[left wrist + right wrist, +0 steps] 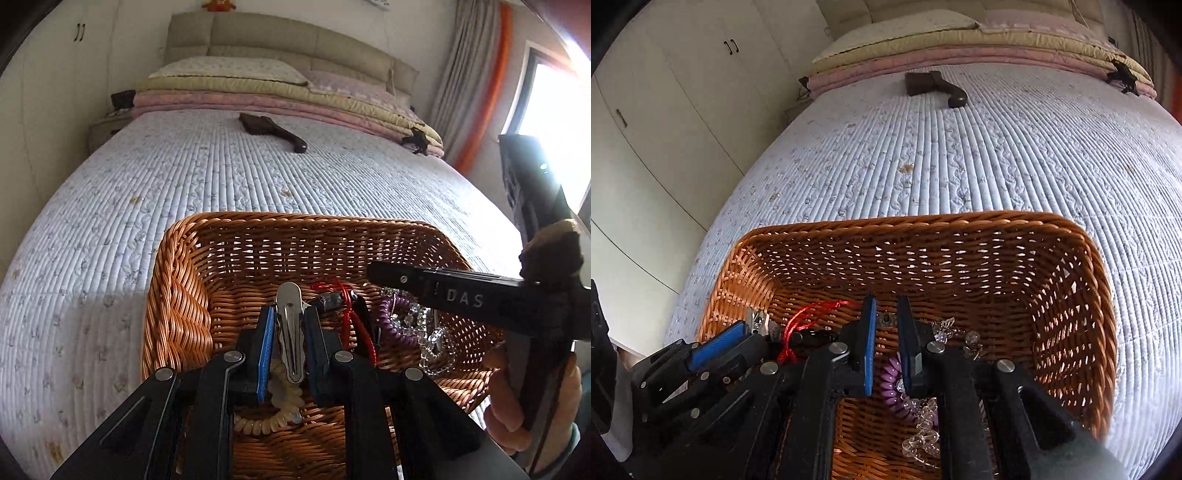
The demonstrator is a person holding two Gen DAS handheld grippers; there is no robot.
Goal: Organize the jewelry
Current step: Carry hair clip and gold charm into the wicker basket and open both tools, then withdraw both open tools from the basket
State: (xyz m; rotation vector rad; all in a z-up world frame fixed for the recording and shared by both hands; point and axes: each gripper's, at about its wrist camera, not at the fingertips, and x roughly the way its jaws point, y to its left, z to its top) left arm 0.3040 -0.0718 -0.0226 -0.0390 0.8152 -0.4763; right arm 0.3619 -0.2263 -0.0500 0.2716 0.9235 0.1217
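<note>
Silver hair clip (pixel 290 328) is pinched by the left gripper (pixel 290 332) above the wicker basket (pixel 303 221); release is judged next, while the right gripper (pixel 886 332), narrowly parted, holds nothing.

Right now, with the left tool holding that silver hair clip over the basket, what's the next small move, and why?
Probably open the left tool and let go of the hair clip: it is already inside the basket, just above the cream hair tie, so it has little way to fall.

basket (pixel 229 236) on bed (pixel 184 166) w/ jewelry (pixel 923 424) inside, pillows (pixel 229 72) behind.
</note>
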